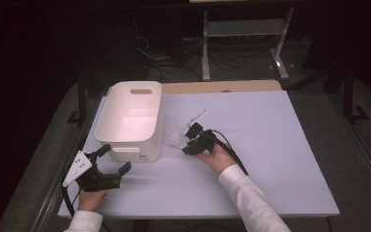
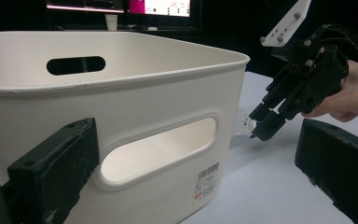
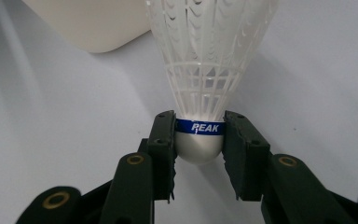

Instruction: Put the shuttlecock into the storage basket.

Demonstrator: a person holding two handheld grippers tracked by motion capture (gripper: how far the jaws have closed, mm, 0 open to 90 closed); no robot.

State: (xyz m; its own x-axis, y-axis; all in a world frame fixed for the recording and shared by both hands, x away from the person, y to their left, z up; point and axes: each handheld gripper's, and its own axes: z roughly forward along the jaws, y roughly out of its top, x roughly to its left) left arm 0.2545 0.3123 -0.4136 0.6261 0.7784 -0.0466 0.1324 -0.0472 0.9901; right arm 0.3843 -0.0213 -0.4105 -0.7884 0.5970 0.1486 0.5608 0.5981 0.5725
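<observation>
Gripping the shuttlecock [image 3: 200, 140] by its rounded cork nose, the right tongs [image 3: 199, 154] have it pinched just at the blue band, one black pad on either side. That looks like the pick-up step, freshly secured and not yet lifted: in the high view the shuttlecock [image 1: 178, 137] sits low on the pale surface [image 1: 270, 159], left of centre, just right of the white bin [image 1: 130, 118].

Down in the lower left of the high view, the left tongs [image 1: 113, 162] hover with jaws spread wide and nothing between them. In the left gripper view they point at the bin's near wall [image 2: 168, 93], and the right tongs [image 2: 261, 128] come in from the upper right of that frame.

My guess is the bin is where this goes. If so, the next move wants a clean lift, then a carry up and over the rim before letting go above the open hollow.

Look at the materials: the skirt is white plastic, a fine lattice flaring into a cone, light and springy, so any squeeze belongs on the firm, smooth cork. The bin is glossy moulded plastic with rounded corners and slot handles cut through its walls. The surface is matte and flat.
</observation>
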